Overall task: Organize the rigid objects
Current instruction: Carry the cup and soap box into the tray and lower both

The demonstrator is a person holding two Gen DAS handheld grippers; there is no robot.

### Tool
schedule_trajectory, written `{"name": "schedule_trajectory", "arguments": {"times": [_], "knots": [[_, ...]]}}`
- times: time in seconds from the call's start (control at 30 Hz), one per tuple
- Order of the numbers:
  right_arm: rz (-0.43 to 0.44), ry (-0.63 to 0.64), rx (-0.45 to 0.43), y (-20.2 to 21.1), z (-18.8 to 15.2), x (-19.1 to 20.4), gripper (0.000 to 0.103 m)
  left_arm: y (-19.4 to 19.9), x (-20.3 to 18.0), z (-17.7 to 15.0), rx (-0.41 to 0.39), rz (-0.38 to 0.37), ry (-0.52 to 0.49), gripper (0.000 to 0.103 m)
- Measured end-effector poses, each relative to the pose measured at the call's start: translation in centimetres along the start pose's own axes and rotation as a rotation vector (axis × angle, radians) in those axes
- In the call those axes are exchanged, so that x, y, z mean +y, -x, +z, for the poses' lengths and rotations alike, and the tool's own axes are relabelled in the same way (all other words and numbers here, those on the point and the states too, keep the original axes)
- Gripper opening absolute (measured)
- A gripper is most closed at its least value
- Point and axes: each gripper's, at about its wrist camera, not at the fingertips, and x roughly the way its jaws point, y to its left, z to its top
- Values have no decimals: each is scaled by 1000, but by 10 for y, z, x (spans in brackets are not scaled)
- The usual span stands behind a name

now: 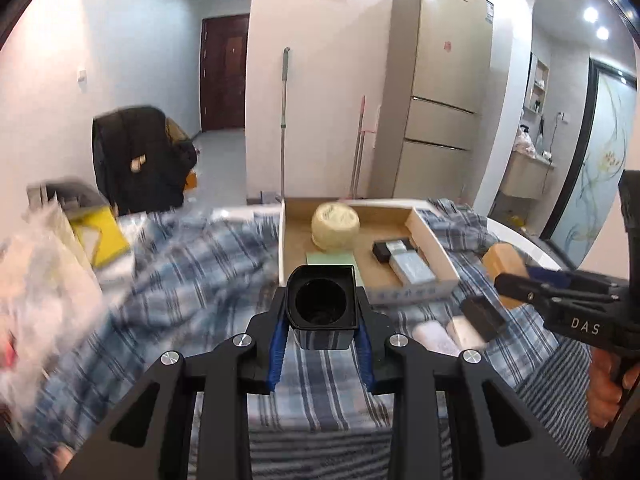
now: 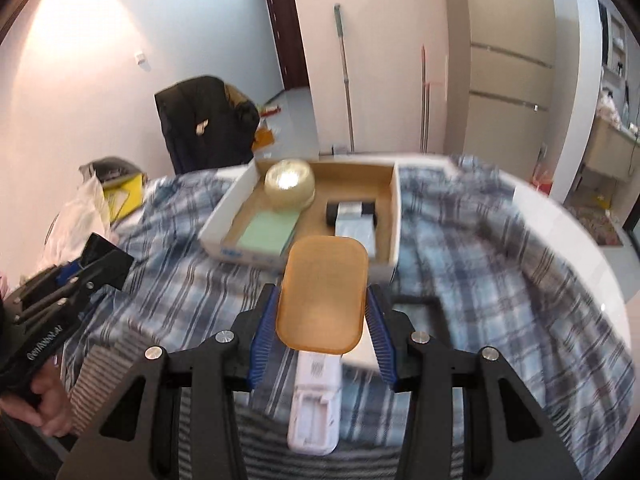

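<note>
My left gripper (image 1: 322, 330) is shut on a black square cup (image 1: 321, 304), held upright above the plaid cloth, just short of the cardboard box (image 1: 430, 236). My right gripper (image 2: 322, 316) is shut on an orange rounded block (image 2: 323, 294), lifted over the cloth in front of the same box (image 2: 396, 216). The box holds a cream round tub (image 2: 289, 184), a green pad (image 2: 269, 232), a black item (image 2: 332, 212) and a pale blue-grey packet (image 2: 356, 228). In the left wrist view the right gripper (image 1: 508, 276) shows at the right with the orange block (image 1: 502, 260).
A white remote-like device (image 2: 316, 400) and a striped cloth (image 2: 104, 368) lie on the plaid-covered table (image 2: 480, 264). Plastic bags (image 1: 44, 272) and a yellow item (image 1: 102, 236) sit at the left. A black chair (image 1: 136, 160), mop (image 1: 285, 120) and fridge (image 1: 440, 88) stand behind.
</note>
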Motion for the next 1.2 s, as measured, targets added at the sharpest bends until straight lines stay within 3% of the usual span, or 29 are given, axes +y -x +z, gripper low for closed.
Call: {"name": "schedule_trajectory", "arguments": {"times": [0.17, 0.33, 0.4, 0.5, 0.67, 1.03, 1.13, 1.2], "knots": [[1, -13, -83, 14, 46, 1, 43, 9, -9, 53, -77, 54, -44, 32], [24, -66, -148, 16, 93, 7, 43, 9, -6, 107, -151, 13, 2, 32], [24, -96, -157, 11, 109, 8, 43, 0, -5, 119, -143, -6, -2, 32], [40, -137, -156, -4, 120, 8, 43, -24, -3, 127, -98, -23, -20, 32], [40, -132, -105, -39, 111, 10, 43, -75, 11, 117, -15, -66, 14, 32], [48, -180, 143, -128, 78, -16, 43, -175, 11, 67, 288, -78, -38, 32], [112, -219, 202, -142, 72, -22, 43, -194, 18, 58, 341, -114, 36, 32], [107, -222, 222, -148, 69, -22, 43, -200, 17, 53, 362, -102, 27, 32]]}}
